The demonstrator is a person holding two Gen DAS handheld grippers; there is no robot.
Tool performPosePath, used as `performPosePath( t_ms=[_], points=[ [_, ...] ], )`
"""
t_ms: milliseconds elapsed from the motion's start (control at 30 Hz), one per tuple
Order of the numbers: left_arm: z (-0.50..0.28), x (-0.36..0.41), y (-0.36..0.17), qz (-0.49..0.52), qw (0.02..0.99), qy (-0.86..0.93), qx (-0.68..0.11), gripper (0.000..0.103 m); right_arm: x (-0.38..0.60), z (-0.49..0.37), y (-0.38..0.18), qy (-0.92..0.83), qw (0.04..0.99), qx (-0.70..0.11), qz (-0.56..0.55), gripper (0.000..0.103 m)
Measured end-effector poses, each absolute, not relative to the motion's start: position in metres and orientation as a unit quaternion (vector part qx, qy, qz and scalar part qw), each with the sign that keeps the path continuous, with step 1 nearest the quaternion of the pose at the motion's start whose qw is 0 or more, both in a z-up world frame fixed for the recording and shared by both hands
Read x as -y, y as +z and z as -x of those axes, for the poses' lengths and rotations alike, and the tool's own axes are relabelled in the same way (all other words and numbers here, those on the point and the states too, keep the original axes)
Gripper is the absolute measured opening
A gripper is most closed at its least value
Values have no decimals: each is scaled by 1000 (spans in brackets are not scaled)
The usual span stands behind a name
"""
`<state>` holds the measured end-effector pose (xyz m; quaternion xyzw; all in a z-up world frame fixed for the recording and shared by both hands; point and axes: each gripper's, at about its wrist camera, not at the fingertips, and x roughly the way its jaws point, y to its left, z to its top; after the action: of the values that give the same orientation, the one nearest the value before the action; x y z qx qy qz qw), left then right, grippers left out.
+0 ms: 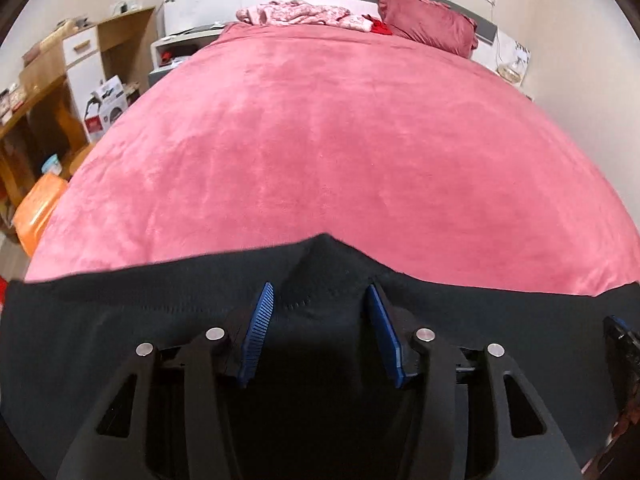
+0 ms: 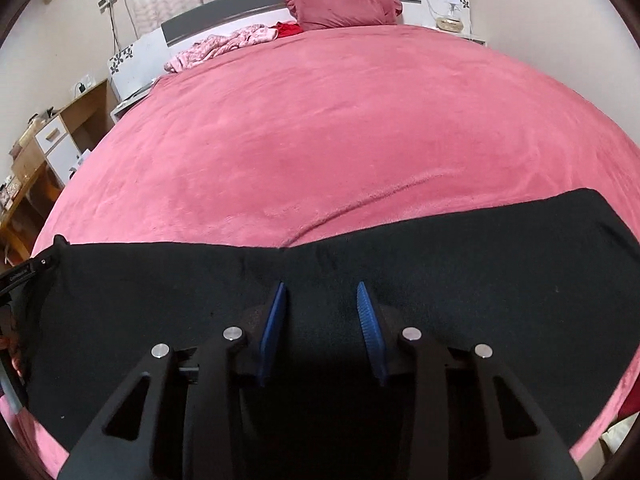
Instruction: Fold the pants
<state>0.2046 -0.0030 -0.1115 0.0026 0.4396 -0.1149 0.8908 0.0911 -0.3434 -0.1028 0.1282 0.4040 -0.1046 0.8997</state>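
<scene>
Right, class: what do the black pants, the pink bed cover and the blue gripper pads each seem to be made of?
Black pants: soft matte knit or fleece, probably; a dull surface with a faint stitch line.
Pink bed cover: plush, velvety fleece by its look; brushed streaks catch the light.
Blue pads: likely rubber or plastic; ridged face, slight sheen.

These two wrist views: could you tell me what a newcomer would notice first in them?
The pink blanket covering the whole bed dominates both views. Across its near edge lie the black pants, with the blue-padded left claw and right claw open over the fabric. At the far headboard sit a dark red pillow and a crumpled pink floral garment.
</scene>
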Motion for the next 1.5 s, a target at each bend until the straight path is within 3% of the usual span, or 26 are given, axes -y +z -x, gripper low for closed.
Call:
performPosePath(
  t_ms=[233,700,1200,1367,1500],
  points=[
    [-217,6,-122,-12,898,-110,-426,65,343,-108,-110,-108,906,-389,-126,38],
    [-203,3,-121,-6,905,-108,-411,66,352,-96,-102,-92,913,-371,-145,42],
    [-168,-7,-118,-2,907,-108,-408,66,347,-64,-87,-94,929,-333,-130,62],
    [-148,-7,-120,-27,912,-105,-395,67,386,-46,-82,-164,914,-311,-203,62],
    [-147,-9,-120,-22,911,-107,-398,67,412,-46,-96,-211,886,-337,-239,53]
  ],
)
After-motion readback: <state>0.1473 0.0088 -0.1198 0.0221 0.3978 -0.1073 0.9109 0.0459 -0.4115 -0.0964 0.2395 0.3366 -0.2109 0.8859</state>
